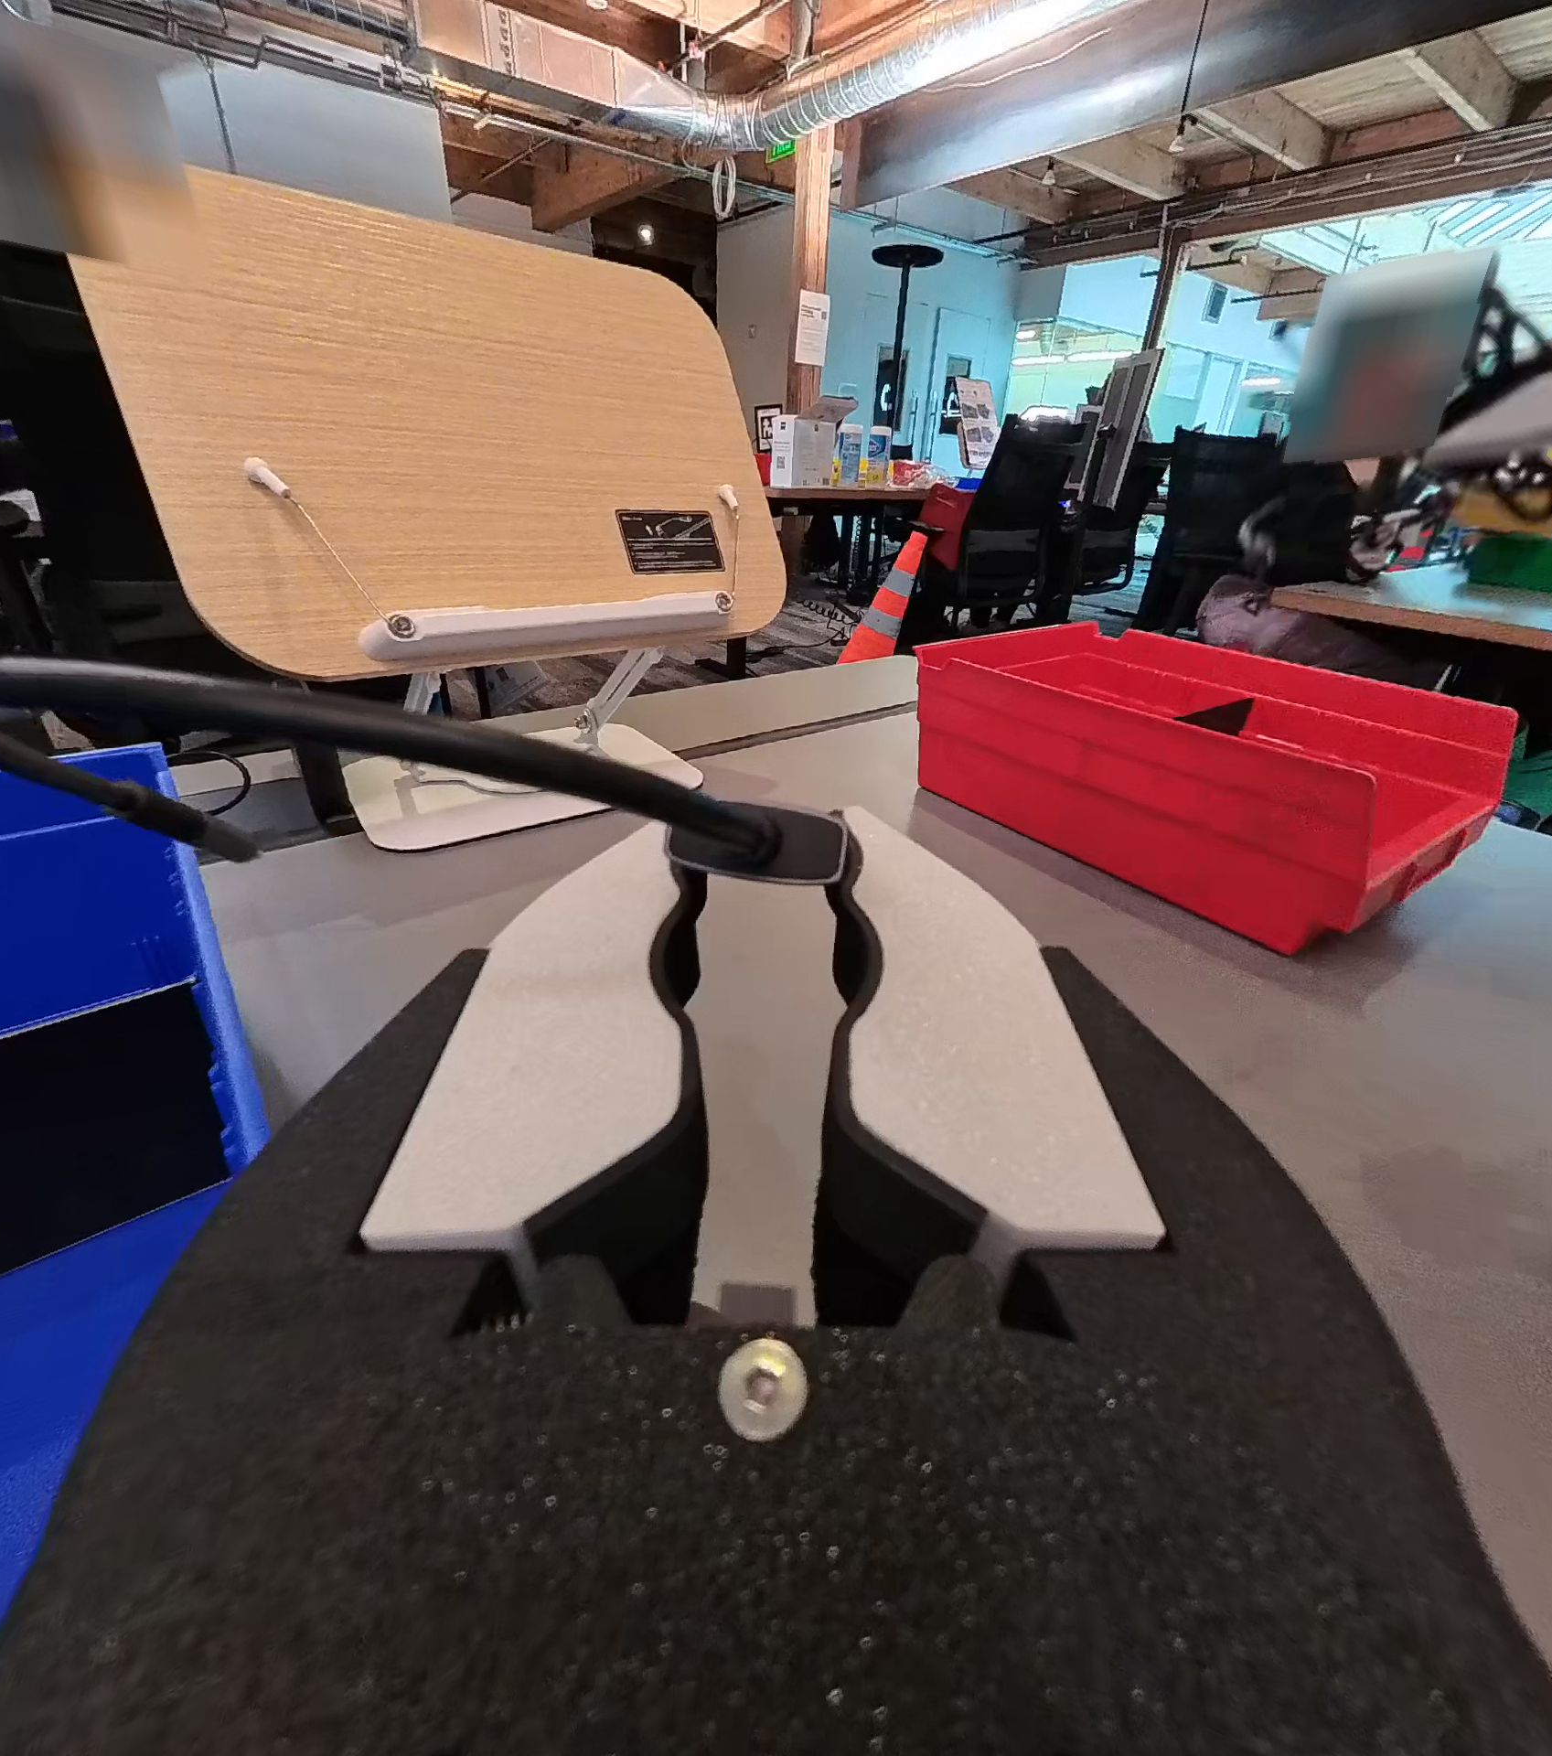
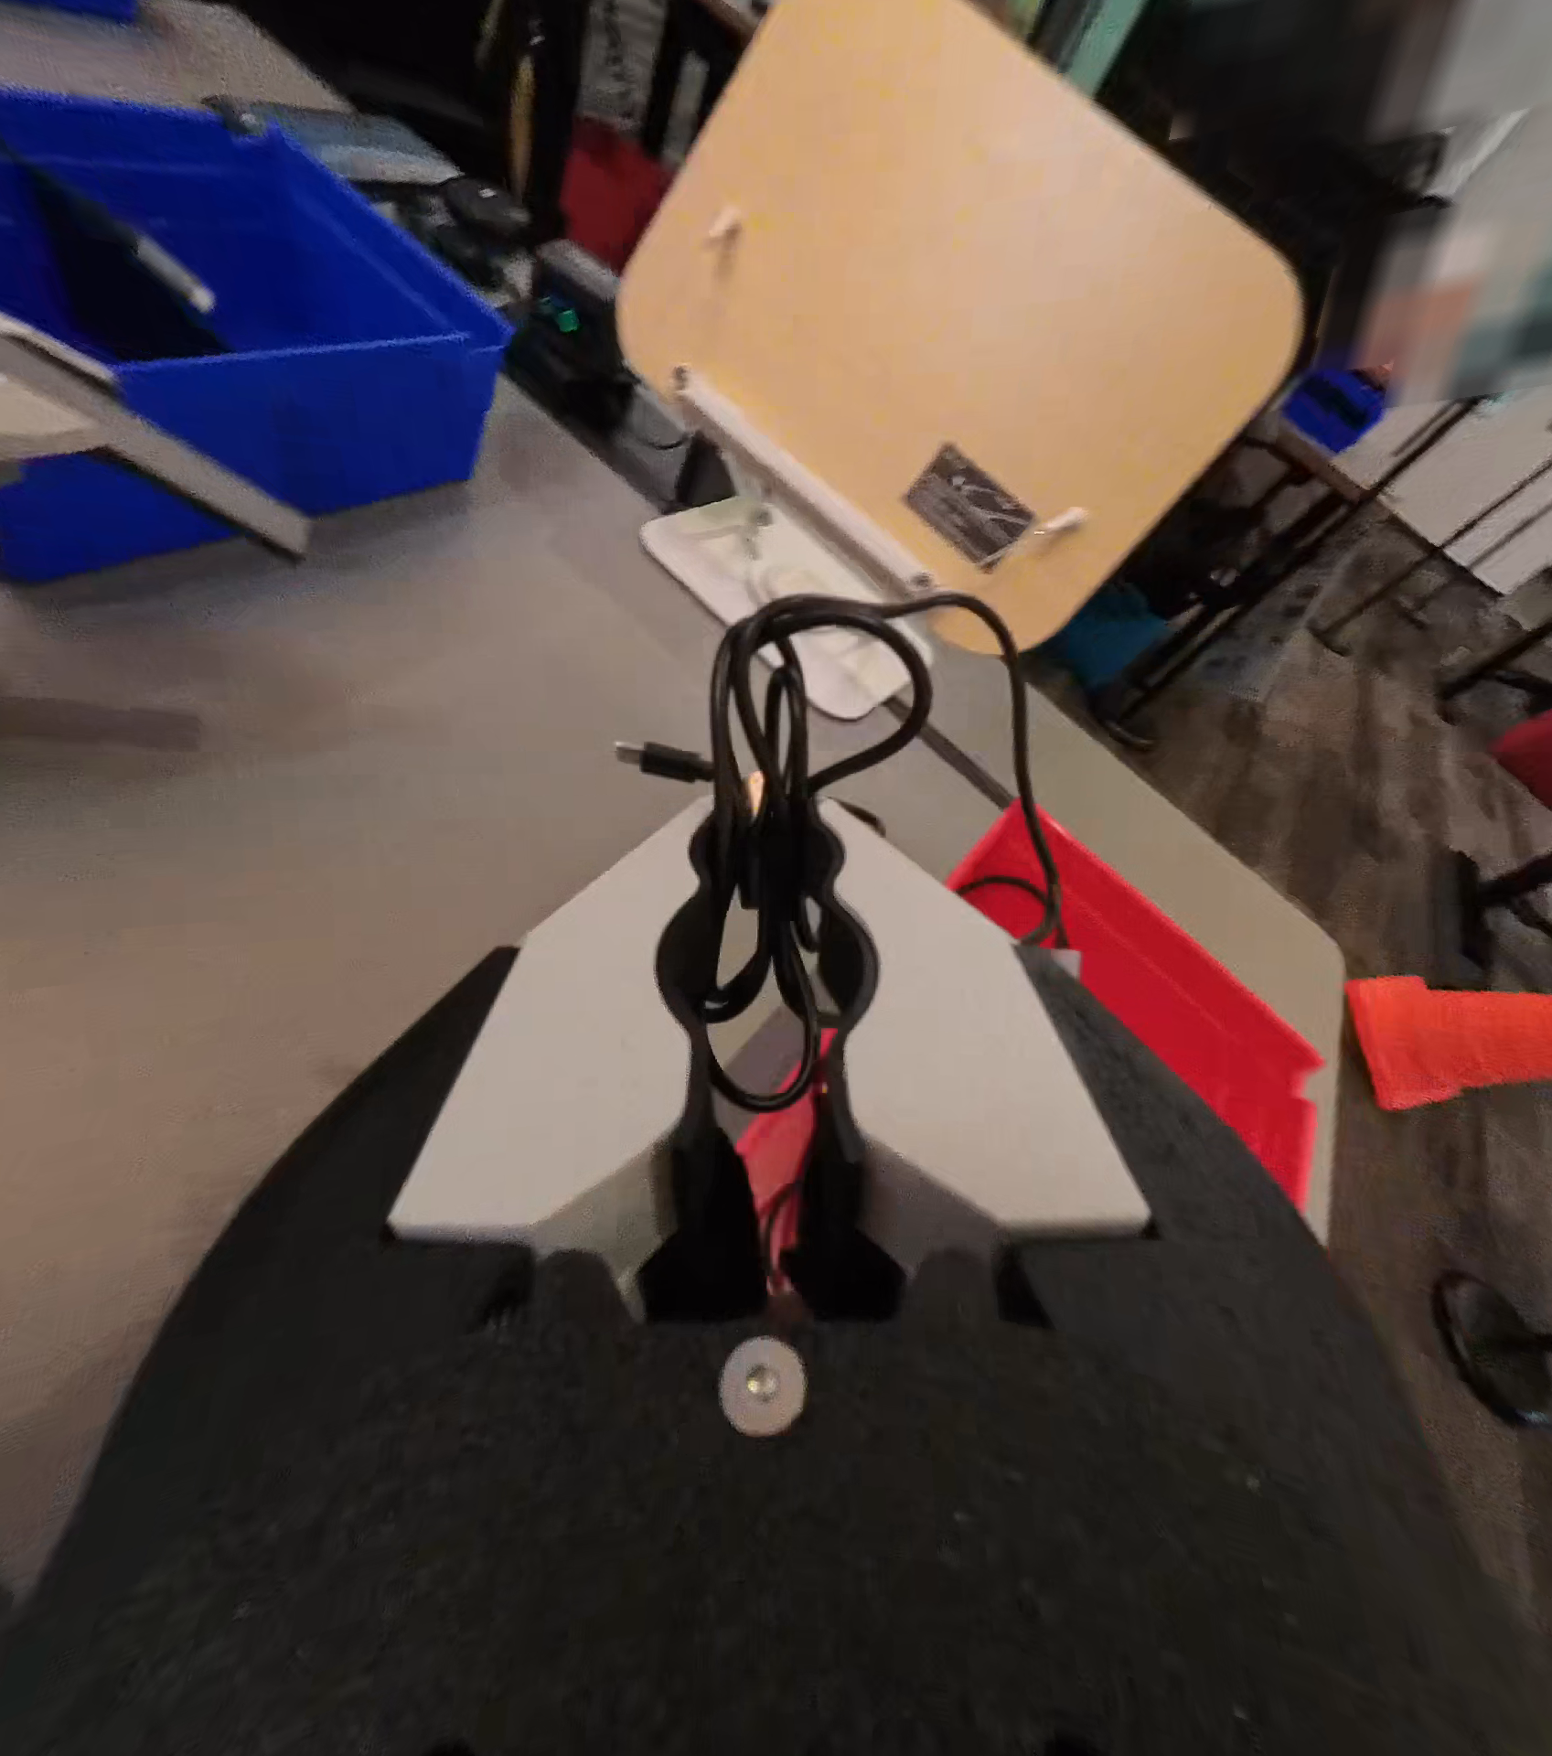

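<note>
Far to your left sits the blue bin [image 1: 40, 950], its dark inside just beside your left gripper [image 1: 757, 846]. That gripper's fingers are drawn in on the flat black connector head [image 1: 757, 849] of a black cable [image 1: 297, 713], pinching it at the very tips; the cord arcs away to the left toward the bin, so the hold looks meant to keep the plug end free while the rest trails.

Behind it stands the tilted wooden book stand [image 1: 430, 428] on its white base, with page-holding wires and a white ledge along the lower edge. It carries a small black label [image 1: 667, 542]; I leave its writing unread.

Further right, the red bin [image 1: 1209, 789] lies on the grey table [image 1: 1323, 1093], its open front turned toward the table's right side.

In the right wrist view your right gripper [image 2: 767, 817] is pressed together on a bundle of looped black cord [image 2: 781, 722], the loops rising above the fingertips and one plug [image 2: 658, 758] poking out left. One strand drops into the red bin, over which the gripper hangs. An orange cone [image 2: 1494, 1040] lies on the floor beyond.
</note>
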Tool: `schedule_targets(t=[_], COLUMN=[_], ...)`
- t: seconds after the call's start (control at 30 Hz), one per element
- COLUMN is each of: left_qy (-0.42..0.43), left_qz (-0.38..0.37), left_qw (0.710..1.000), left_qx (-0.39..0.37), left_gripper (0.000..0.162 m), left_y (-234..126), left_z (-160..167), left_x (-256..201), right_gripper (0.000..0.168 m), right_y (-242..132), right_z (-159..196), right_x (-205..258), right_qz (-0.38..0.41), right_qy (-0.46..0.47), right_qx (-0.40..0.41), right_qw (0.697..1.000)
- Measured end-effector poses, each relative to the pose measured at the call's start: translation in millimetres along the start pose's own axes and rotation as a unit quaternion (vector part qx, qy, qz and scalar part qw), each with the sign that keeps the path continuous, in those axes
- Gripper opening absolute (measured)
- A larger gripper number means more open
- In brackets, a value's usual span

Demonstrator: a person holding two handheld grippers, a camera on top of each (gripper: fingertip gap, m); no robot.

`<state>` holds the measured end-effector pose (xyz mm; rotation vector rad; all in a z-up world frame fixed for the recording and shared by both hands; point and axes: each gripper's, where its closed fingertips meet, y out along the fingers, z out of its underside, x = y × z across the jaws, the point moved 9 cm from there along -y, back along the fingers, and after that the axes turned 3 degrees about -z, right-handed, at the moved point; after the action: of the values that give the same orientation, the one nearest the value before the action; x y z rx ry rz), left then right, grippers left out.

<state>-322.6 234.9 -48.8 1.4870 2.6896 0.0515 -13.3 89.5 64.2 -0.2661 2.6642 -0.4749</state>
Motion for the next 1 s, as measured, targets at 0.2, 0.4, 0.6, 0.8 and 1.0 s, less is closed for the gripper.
schedule_targets(t=[0.2, 0.4, 0.6, 0.8, 1.0], left_qy=[-0.001, -0.001, 0.007, -0.014, -0.029], left_qz=[0.003, 0.012, 0.026, 0.109, 0.245], left_qw=[1.000, 1.000, 1.000, 0.994, 0.965], left_qx=[0.001, 0.005, 0.008, -0.012, -0.092], left_gripper=[0.024, 0.024, 0.024, 0.024, 0.024], left_y=[0.6, 2.9, 1.9, 2.2, -3.1], left_z=[0.4, 1.1, 2.0, 0.1, -5.4], left_x=[-0.6, -5.3, -9.8, -20.7, -50.3], right_gripper=[0.013, 0.029, 0.052, 0.050, 0.059], right_y=[2.6, 52.2, 29.3, -0.2, 51.9], right_z=[71.6, 170.1, 167.2, 92.9, 63.3], right_x=[-62.7, -73.5, -85.3, -63.5, 40.4], right_qz=[0.063, 0.049, 0.009, -0.112, -0.418], right_qy=[0.087, 0.231, 0.339, 0.310, 0.383], right_qx=[0.098, 0.266, 0.258, 0.052, -0.038], right_qw=[0.989, 0.934, 0.905, 0.943, 0.823])
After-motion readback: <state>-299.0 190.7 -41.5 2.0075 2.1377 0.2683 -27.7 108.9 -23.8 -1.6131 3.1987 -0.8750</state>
